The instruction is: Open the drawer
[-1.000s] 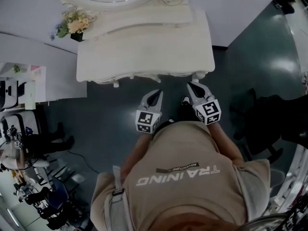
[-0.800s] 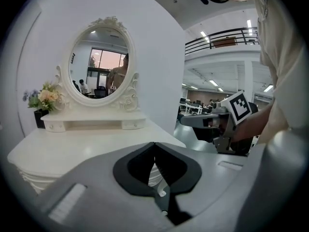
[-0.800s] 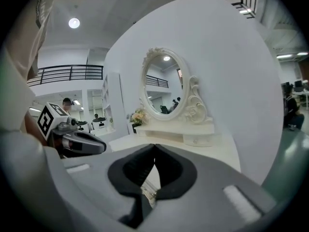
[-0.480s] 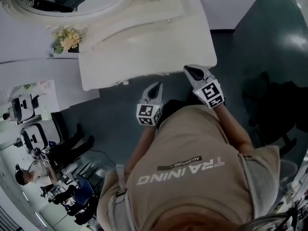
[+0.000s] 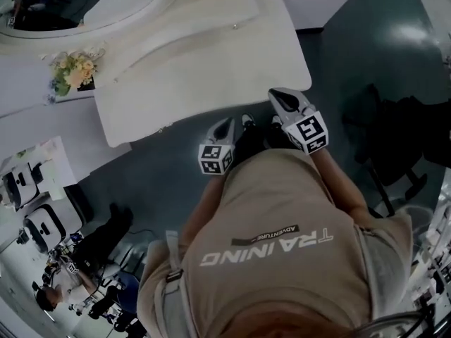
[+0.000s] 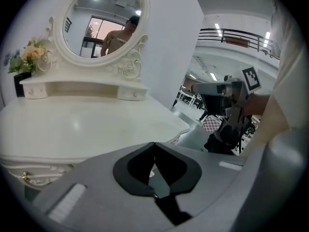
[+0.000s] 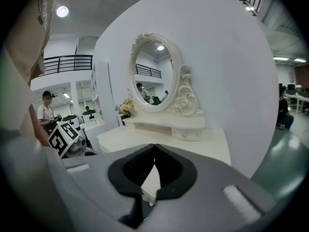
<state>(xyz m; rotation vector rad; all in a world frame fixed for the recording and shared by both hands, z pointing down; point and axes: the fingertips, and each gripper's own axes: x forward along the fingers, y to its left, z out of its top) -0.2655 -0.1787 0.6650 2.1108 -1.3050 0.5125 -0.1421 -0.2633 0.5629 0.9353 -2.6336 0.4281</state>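
A white dressing table (image 5: 197, 55) stands in front of me; its top also shows in the left gripper view (image 6: 87, 120) and the right gripper view (image 7: 193, 146). The carved front under the top (image 6: 34, 175) carries a small gold knob; the drawer front itself is mostly hidden. My left gripper (image 5: 226, 123) hangs just in front of the table's front edge, shut and empty (image 6: 154, 144). My right gripper (image 5: 275, 94) is by the right front corner, also shut with nothing in it (image 7: 154, 146).
An oval mirror (image 6: 104, 21) and a low shelf with small drawers (image 6: 133, 94) stand at the back of the table. A flower vase (image 5: 70, 72) sits at its left end. A dark chair (image 5: 394, 139) is on the right; people and equipment (image 5: 63, 287) are at lower left.
The head view has swung, so the table now lies tilted. My left gripper has sunk lower in front of the table edge. My right gripper has shifted toward the right front corner.
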